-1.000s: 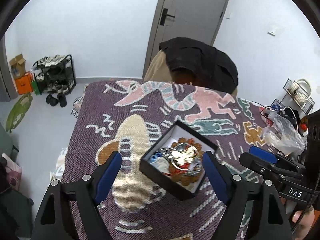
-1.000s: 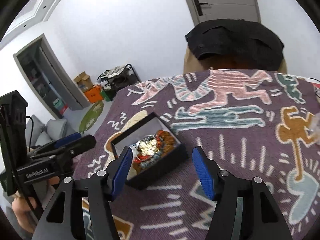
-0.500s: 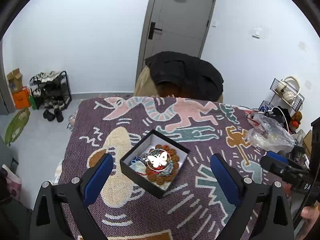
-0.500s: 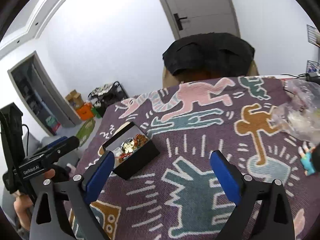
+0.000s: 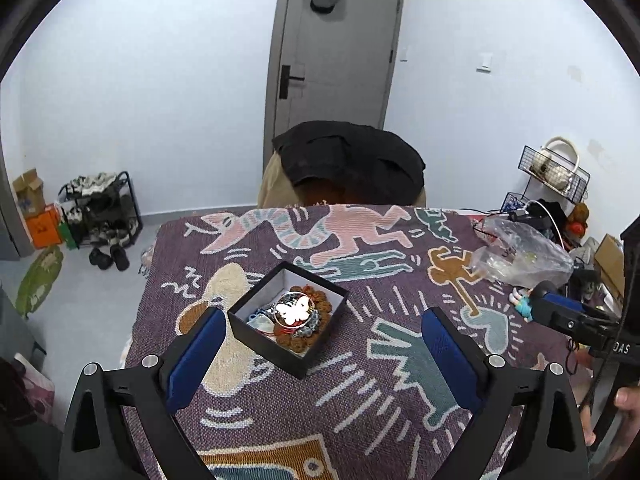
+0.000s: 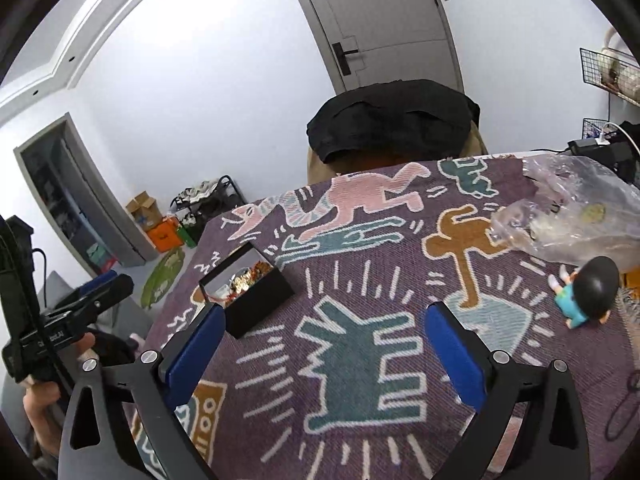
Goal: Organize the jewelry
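Although the tangled pieces under the shiny butterfly pendant (image 5: 293,309) are hard to tell apart, the small black square box with white lining (image 5: 288,315) sits lidless on the purple patterned woven cloth (image 5: 384,380). Left gripper (image 5: 320,356) jaws spread, empty, box just ahead near the left pad. Right gripper (image 6: 326,350) jaws opening, empty.

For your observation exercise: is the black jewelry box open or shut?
Open: the black jewelry box has no lid on, and jewelry shows inside.
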A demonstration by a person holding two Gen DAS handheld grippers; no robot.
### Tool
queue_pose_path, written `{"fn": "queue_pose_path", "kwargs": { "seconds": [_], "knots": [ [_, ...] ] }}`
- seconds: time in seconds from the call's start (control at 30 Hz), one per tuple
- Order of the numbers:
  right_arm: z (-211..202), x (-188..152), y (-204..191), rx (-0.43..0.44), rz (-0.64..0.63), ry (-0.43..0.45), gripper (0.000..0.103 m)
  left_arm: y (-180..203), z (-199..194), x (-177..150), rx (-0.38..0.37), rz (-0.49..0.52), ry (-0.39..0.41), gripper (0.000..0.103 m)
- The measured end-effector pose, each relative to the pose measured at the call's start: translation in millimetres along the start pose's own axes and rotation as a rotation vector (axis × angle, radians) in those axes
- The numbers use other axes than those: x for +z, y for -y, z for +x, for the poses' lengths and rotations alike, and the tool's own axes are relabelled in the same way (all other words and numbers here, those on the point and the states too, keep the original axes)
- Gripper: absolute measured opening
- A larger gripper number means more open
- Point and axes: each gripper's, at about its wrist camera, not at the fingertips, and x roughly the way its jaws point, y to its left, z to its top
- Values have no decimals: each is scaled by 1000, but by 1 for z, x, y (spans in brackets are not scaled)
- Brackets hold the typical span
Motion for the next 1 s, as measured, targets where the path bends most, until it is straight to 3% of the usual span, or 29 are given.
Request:
{"fn": "queue_pose_path", "kwargs": {
  "seconds": [0.37, 0.67, 1.0],
  "knots": [
    [-30, -29, -6, -44, -32, 32, 103, 7, -45, -35, 59, -26, 109, 99],
    [-38, -57, -10, -60, -45, 52, 103, 18, -56, -66, 60, -29, 117, 102],
    [-45, -65, -12, -61, -75, 70, 103, 21, -55, -74, 69, -8, 105, 103]
  ]
}}
